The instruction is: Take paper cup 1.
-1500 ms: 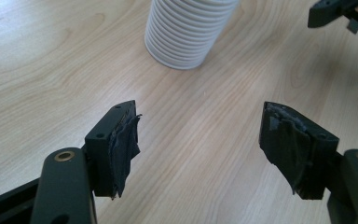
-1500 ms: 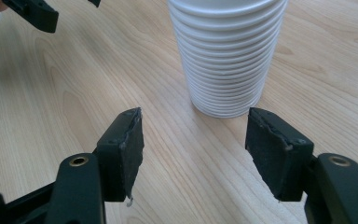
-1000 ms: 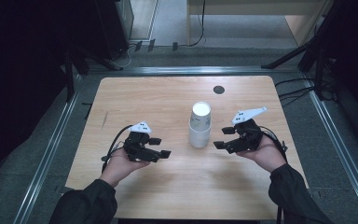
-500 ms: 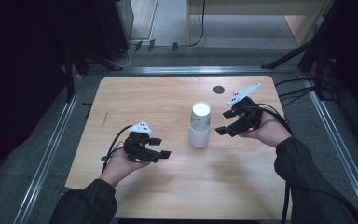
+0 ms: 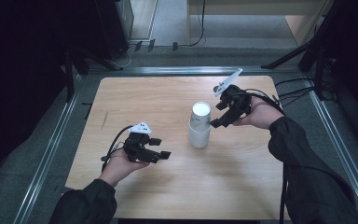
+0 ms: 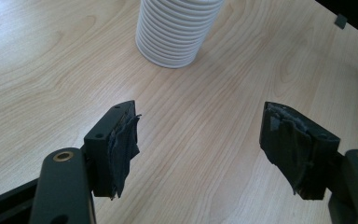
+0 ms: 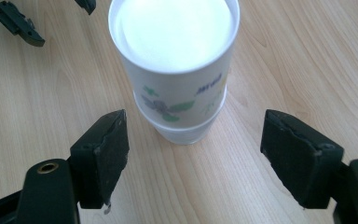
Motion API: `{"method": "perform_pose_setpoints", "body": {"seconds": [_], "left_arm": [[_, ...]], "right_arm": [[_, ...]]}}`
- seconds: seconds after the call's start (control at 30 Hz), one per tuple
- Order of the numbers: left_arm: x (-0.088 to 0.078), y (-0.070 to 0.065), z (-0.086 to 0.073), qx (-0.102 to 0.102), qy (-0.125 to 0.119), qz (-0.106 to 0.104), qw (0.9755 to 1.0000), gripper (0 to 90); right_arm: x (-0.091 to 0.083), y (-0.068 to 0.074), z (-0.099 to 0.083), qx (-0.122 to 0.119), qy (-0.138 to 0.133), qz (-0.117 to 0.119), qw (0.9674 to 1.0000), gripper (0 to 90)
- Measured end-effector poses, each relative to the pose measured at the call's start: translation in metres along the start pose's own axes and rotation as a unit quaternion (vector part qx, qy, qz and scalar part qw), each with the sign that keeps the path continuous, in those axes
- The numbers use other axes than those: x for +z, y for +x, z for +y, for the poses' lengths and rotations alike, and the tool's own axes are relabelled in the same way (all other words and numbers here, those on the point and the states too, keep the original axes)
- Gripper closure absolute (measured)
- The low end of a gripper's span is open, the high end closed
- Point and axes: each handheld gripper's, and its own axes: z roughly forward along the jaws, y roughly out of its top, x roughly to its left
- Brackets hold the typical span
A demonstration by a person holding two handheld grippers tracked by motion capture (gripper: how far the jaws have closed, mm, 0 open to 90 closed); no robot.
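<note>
In the high view, the stack of paper cups [image 5: 199,127] stands upright on the wooden table [image 5: 144,98]. The right gripper [image 5: 218,115] hangs just beside the stack's top, tilted down toward it. The left gripper [image 5: 161,147] sits low over the table; the stack is ahead of its tips and well apart from them.

In the left gripper view, the left gripper [image 6: 200,116] has its jaws spread wide with only bare wood between them. The ribbed base of the stack [image 6: 177,28] stands ahead, slightly off to one side.

In the right gripper view, the right gripper [image 7: 196,116] has just been opening its jaws, and nothing is between them. The printed top cup [image 7: 177,70] stands just ahead, centred between the jaw lines.

The tall, light stack looks easy to tip. With the left gripper not bracing the base, a sideways nudge could topple it. A grip set too low could lift several nested cups, and a hard squeeze could crush the rim.
</note>
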Motion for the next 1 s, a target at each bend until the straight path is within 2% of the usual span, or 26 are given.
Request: {"method": "perform_pose_setpoints", "body": {"seconds": [0.2, 0.4, 0.57, 0.73, 0.83, 1.0], "left_arm": [[-0.001, 0.001, 0.000, 0.000, 0.001, -0.001, 1.0000, 27.7], [-0.001, 0.001, 0.000, 0.001, 0.002, -0.002, 1.0000, 27.7], [0.000, -0.001, 0.000, 0.005, 0.002, -0.001, 1.0000, 27.6], [-0.001, -0.001, 0.000, 0.004, 0.001, 0.000, 1.0000, 27.6], [-0.001, -0.001, 0.000, 0.004, 0.001, -0.001, 1.0000, 27.5], [0.000, -0.001, 0.000, 0.005, 0.002, -0.001, 1.0000, 27.5]], "right_arm": [[0.006, 0.005, 0.022, -0.029, 0.019, -0.006, 0.9994, 21.5], [0.017, 0.005, 0.037, -0.037, 0.038, 0.004, 0.9986, 20.5], [0.024, 0.006, 0.046, -0.041, 0.043, 0.012, 0.9982, 20.4], [0.031, 0.006, 0.050, -0.038, 0.064, 0.011, 0.9972, 21.2], [0.031, 0.003, 0.051, -0.043, 0.063, 0.014, 0.9970, 24.8], [0.032, 0.003, 0.053, -0.037, 0.068, 0.023, 0.9967, 29.6]]}}
